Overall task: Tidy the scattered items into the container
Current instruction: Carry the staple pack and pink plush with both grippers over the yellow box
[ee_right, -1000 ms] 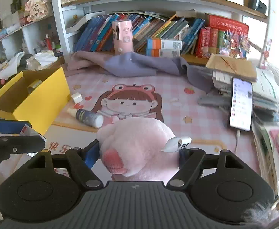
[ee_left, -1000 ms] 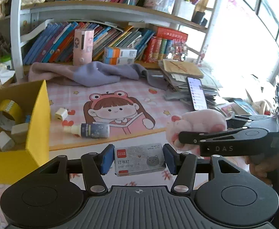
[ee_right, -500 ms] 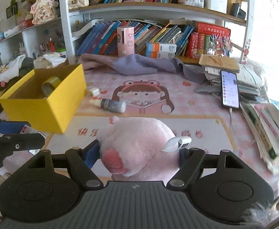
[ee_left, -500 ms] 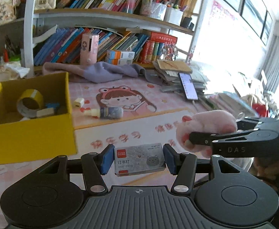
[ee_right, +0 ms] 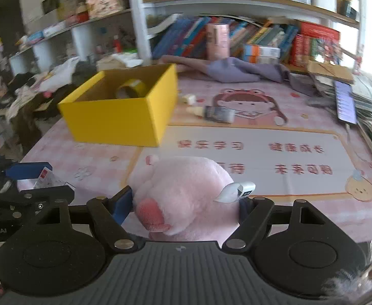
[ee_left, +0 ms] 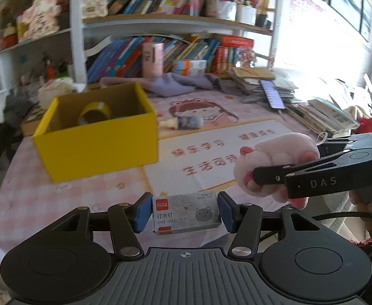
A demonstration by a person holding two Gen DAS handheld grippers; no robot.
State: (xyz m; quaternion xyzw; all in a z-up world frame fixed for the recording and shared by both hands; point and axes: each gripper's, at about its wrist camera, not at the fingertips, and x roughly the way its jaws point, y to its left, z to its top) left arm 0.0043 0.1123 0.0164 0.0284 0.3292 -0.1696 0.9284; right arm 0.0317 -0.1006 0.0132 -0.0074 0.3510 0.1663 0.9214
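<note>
My left gripper [ee_left: 184, 214] is shut on a small staple box [ee_left: 186, 213], held above the table's front edge. My right gripper [ee_right: 183, 203] is shut on a pink plush toy [ee_right: 183, 193]; the toy also shows at the right of the left wrist view [ee_left: 275, 162]. The yellow box [ee_left: 97, 137] stands open on the table at the left, also in the right wrist view [ee_right: 125, 109], with a tape roll [ee_left: 94, 111] inside. A small bottle [ee_left: 183, 123] lies beside the box, and a small white cube [ee_right: 189, 99] lies behind it.
A purple cloth [ee_left: 175, 85] lies at the back under the bookshelf. A phone [ee_left: 272, 94] rests on a stack of papers at the right. A pink cartoon mat [ee_right: 249, 137] covers the table.
Both grippers have pulled back and up from the table with their items still held. The yellow box now appears farther away and nearer the middle of both views.
</note>
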